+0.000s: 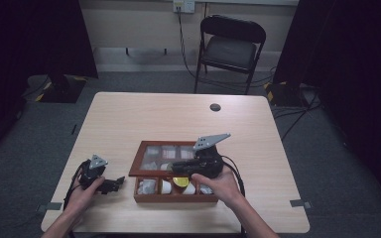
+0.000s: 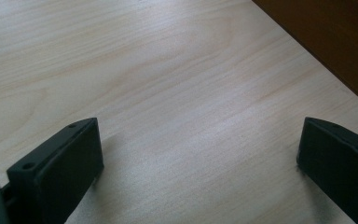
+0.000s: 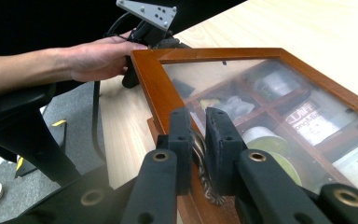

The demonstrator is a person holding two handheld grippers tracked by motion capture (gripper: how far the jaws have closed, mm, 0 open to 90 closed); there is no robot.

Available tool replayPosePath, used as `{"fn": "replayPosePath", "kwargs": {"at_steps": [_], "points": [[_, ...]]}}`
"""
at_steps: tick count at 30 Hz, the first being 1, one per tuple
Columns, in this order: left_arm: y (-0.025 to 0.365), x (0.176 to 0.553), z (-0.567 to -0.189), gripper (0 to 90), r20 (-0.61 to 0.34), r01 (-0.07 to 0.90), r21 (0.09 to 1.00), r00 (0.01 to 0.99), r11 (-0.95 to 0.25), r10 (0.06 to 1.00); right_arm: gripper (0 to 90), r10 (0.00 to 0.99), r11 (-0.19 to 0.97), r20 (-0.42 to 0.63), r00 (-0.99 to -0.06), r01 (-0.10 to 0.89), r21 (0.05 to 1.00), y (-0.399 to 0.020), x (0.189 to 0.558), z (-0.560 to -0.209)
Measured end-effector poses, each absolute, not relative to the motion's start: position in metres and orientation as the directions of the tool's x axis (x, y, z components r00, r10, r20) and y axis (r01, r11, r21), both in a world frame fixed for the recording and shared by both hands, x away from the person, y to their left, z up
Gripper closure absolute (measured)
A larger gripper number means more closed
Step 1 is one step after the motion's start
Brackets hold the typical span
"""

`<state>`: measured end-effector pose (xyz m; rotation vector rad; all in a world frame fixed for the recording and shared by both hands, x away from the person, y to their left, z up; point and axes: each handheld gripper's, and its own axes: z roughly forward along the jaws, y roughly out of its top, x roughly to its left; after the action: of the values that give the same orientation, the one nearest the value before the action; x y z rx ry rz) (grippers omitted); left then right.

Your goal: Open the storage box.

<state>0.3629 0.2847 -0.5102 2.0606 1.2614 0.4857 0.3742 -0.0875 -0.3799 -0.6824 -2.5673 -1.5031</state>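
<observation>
Where the high view shows the wooden box (image 1: 176, 172) low and centre, the right gripper (image 1: 188, 167) pinches its glass lid's (image 3: 242, 88) frame edge: stiff, breakable, best lifted there. Lower left, the left gripper (image 2: 200, 154) rests wide apart, empty.

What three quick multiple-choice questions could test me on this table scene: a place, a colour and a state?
1. Where does the left gripper rest?
A on the table, left of the wooden box
B inside the box
C on the chair
2. What colour is the box's frame?
A blue
B reddish-brown
C white
3. How do the left gripper's jaws stand?
A shut on a cup
B shut on a cloth
C wide apart, empty

Answers: 1 A, the high view shows it beside the box; 2 B, the rim shows it; 3 C, bare table lies between them.
</observation>
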Motion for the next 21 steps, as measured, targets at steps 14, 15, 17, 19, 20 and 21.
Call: {"fn": "replayPosePath", "kwargs": {"at_steps": [14, 15, 17, 19, 20, 21], "points": [[0.285, 0.363, -0.51, 0.0, -0.029, 0.637, 0.705, 0.463, -0.31, 0.886, 81.1, 0.341, 0.389, 0.307, -0.889, 0.43, 0.814, -0.089, 0.384, -0.366], [0.285, 0.363, -0.51, 0.0, -0.028, 0.637, 0.705, 0.463, -0.31, 0.886, 81.1, 0.342, 0.39, 0.305, -0.889, 0.43, 0.815, -0.088, 0.385, -0.365], [0.284, 0.363, -0.51, 0.0, -0.031, 0.638, 0.705, 0.462, -0.308, 0.886, 81.0, 0.342, 0.389, 0.313, -0.886, 0.437, 0.811, -0.088, 0.387, -0.364], [0.284, 0.363, -0.51, 0.0, -0.031, 0.638, 0.705, 0.463, -0.309, 0.886, 81.0, 0.342, 0.39, 0.322, -0.883, 0.445, 0.806, -0.088, 0.389, -0.362], [0.284, 0.363, -0.51, 0.0, -0.031, 0.638, 0.705, 0.463, -0.309, 0.886, 81.0, 0.342, 0.391, 0.325, -0.882, 0.448, 0.804, -0.088, 0.389, -0.361], [0.284, 0.363, -0.51, 0.0, -0.031, 0.638, 0.705, 0.463, -0.309, 0.886, 81.1, 0.344, 0.391, 0.328, -0.88, 0.452, 0.802, -0.088, 0.39, -0.36]]}}
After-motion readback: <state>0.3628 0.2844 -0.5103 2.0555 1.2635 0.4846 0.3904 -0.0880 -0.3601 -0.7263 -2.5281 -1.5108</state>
